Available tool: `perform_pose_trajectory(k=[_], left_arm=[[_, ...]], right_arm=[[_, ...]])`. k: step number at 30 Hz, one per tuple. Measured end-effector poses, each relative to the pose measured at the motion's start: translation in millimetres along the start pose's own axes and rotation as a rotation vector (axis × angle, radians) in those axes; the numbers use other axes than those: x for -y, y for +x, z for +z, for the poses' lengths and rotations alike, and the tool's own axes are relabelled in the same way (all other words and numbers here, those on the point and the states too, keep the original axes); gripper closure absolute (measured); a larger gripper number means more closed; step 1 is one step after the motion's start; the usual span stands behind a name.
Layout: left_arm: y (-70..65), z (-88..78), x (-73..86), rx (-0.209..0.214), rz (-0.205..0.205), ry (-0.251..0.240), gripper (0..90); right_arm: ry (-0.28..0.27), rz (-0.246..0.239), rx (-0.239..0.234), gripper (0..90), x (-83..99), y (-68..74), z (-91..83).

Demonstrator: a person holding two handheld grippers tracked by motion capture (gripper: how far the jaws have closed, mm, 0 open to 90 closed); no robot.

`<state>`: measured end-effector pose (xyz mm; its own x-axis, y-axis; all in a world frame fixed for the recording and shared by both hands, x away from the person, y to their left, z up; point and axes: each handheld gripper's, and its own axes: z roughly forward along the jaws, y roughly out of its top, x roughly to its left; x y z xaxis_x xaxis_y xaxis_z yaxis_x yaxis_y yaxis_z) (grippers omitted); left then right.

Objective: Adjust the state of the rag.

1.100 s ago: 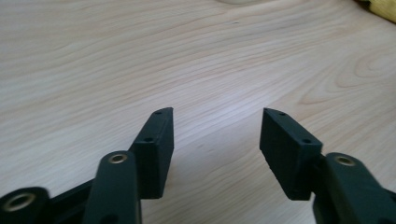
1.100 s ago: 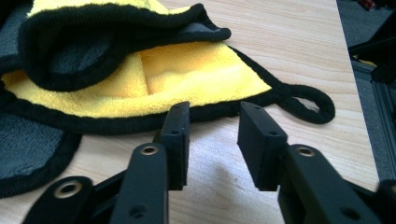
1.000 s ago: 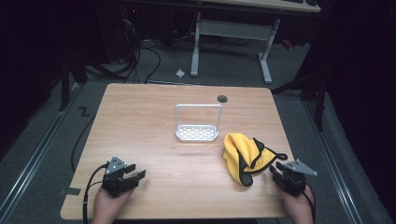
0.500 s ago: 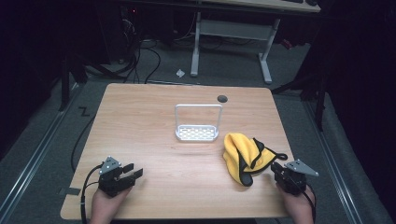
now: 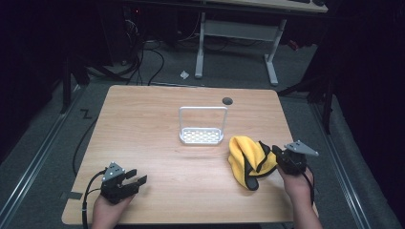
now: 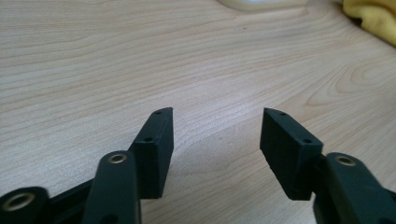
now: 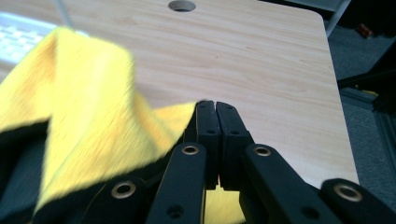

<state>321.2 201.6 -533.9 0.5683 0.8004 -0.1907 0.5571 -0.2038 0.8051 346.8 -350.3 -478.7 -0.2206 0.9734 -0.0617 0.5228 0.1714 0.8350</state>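
Where the table's right edge nears its near right corner, a yellow cloth (image 5: 243, 157) with black trim is bunched into a loose heap on the wood. Its right side is met by the right gripper (image 5: 276, 153), held in a hand (image 5: 297, 183) that enters over the near edge. In the right gripper view the 2 black jaws of the right gripper (image 7: 215, 106) are pressed together with no gap between their faces; yellow fabric (image 7: 84, 116) is seen beside and under them, but whether any of it is caught between the tips cannot be told.

Just beyond the cloth, toward the middle of the table, a white rack (image 5: 202, 126) is stood, made of a perforated base and an upright wire frame. Its pale edge (image 6: 261, 3) is glimpsed at the top of the left gripper view, with a corner of the cloth (image 6: 373, 18) beside it. A round cable hole (image 5: 227, 100) is set near the far edge, and it is also seen at the top of the right gripper view (image 7: 181, 5).

Near the near left corner, well apart from the cloth, the left gripper (image 5: 138, 176) is held low over the table (image 5: 143, 124) by the other hand (image 5: 107, 212). Its 2 jaws (image 6: 215, 140) are spread wide, with bare wood between them and nothing held. A black cable (image 5: 88, 191) is trailed from it toward the near edge.
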Motion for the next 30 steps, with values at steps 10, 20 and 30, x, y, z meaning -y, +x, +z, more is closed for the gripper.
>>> perform_pose_trajectory(k=[10, 20, 30], left_arm=[[-1.1, 0.3, -2.7, -0.021, 0.010, 0.009, 36.1], [-6.8, 4.5, -3.1, 0.029, 0.030, 0.022, 35.4], [-13.3, 6.6, -3.5, 0.036, 0.041, 0.013, 34.8]], right_arm=[[0.087, -0.005, -0.047, 87.8, 14.8, 4.1, 31.2], [0.162, -0.047, -0.092, 88.8, 27.7, 13.4, 42.2], [0.164, -0.121, -0.172, 88.3, 23.8, 47.3, 41.5]])
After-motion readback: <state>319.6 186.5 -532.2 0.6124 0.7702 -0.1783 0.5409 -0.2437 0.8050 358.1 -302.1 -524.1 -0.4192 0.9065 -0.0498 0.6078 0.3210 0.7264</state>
